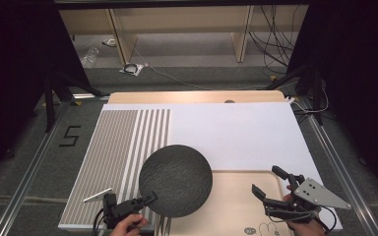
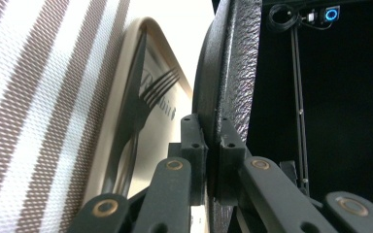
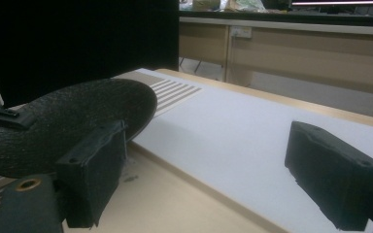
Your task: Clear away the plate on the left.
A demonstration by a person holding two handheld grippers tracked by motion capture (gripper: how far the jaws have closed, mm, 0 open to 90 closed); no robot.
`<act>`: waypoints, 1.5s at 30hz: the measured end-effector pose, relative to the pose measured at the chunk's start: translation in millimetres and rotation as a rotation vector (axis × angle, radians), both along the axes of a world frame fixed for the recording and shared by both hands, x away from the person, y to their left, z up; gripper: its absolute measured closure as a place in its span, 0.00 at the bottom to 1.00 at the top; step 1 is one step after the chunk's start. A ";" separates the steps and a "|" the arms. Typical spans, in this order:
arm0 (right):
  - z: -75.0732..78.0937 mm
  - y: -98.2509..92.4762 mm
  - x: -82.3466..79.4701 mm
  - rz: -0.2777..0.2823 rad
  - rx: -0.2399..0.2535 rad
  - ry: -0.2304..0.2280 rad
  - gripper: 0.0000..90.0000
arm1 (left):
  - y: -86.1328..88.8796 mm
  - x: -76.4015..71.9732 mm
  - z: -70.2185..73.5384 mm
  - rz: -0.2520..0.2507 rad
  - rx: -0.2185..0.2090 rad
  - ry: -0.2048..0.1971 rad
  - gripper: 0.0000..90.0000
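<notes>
Your left gripper (image 1: 150, 197) is pinched shut on the near-left rim of the black slate plate (image 1: 175, 180), held above the wooden tray's (image 1: 236, 206) left edge. It's stiff, heavy and chippable, so grip deeper on that rim; your right gripper (image 1: 269, 183) waits open, empty

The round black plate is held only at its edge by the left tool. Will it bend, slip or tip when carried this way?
The black plate keeps flat beyond the left tool, so it is probably stiff. Its rough, slate-like surface likely resists slipping. Pinched at one rim, it may tip downward on the far side.
</notes>
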State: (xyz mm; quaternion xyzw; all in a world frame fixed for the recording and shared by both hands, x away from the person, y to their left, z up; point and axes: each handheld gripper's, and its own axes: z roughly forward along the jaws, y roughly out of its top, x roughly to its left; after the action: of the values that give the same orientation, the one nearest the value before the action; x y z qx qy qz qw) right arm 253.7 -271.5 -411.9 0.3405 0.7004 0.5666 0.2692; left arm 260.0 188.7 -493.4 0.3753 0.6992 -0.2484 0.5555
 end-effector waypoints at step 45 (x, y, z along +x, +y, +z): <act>0.3 -0.5 -0.1 0.002 0.005 0.001 0.18 | -66.1 -1.0 -12.3 -0.249 0.066 0.033 0.94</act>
State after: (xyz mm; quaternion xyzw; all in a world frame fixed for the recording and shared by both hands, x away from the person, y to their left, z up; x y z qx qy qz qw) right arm 253.6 -272.0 -411.5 0.3407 0.6995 0.5684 0.2674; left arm 259.0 122.6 -505.7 0.4731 0.6640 -0.2982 0.4963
